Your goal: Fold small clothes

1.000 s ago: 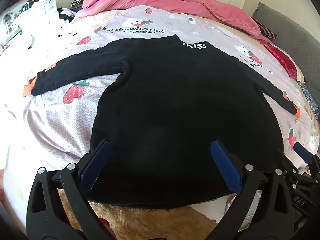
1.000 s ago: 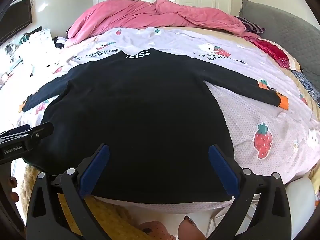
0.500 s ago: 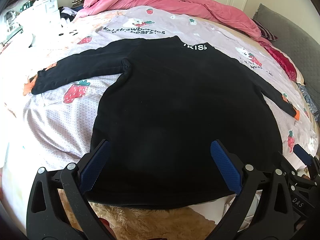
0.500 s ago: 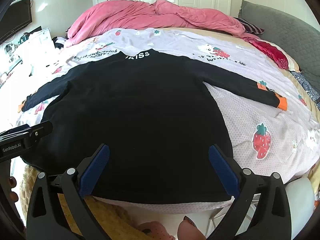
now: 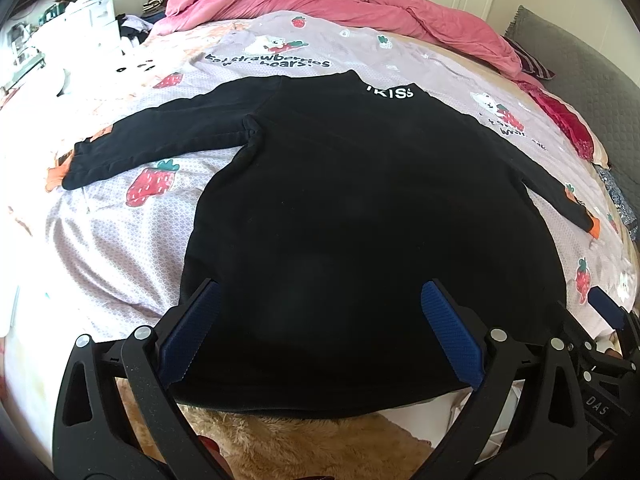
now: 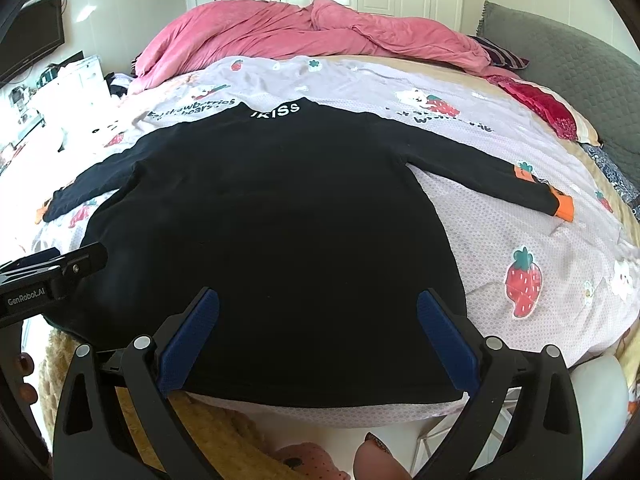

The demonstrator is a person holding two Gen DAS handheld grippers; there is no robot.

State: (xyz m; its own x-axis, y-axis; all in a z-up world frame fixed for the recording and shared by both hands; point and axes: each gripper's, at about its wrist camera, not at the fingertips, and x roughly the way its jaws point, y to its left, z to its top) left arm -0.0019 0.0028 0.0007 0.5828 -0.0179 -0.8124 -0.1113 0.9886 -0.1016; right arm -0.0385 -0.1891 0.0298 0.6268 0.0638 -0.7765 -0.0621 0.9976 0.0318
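A small black long-sleeved top (image 5: 360, 220) (image 6: 272, 220) lies flat on the bed, collar marked "KISS" at the far side, hem toward me, both sleeves spread out. Its left sleeve (image 5: 152, 144) reaches far left; its right sleeve (image 6: 492, 172) ends in an orange cuff (image 6: 564, 206). My left gripper (image 5: 320, 316) hovers open over the hem's left half. Over the hem's right half my right gripper (image 6: 318, 318) is open too. Nothing sits between either pair of blue pads. The right gripper's tip (image 5: 608, 306) shows at the left view's right edge.
The bed sheet (image 6: 540, 240) is pale with strawberry and bear prints. A pink duvet (image 6: 304, 28) is heaped at the far end, a grey headboard cushion (image 6: 568, 60) at right. A fuzzy tan rug (image 5: 312, 448) lies below the bed's near edge. Cluttered white furniture (image 5: 80, 20) stands far left.
Both views have shifted very slightly; the top lies unchanged and both grippers stay open above its hem.
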